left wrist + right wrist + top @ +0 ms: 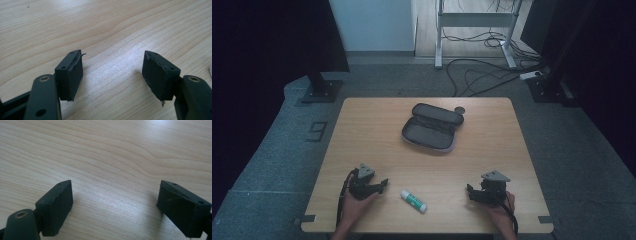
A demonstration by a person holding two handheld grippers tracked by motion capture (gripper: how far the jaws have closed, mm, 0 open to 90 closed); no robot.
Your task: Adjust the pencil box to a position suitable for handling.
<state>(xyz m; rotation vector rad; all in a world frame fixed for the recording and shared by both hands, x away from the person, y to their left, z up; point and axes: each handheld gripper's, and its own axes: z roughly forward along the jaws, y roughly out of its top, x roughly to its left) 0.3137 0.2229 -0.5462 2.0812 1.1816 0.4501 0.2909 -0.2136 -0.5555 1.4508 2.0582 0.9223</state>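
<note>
Both tongs rest low on the counter, and a glue stick lies between them.

The left tongs (384,183) and the right tongs (469,189) have their jaws wide apart and hold nothing, only bare wood of the counter (362,135) between them. The glue stick (413,200) lies nearer to the left tongs, touching neither. An open pencil case (432,127) lies well beyond both.

Looks like a lab: dark curtains (272,35), floor cables (482,75), rig frame (474,20), wood table (362,130).
</note>
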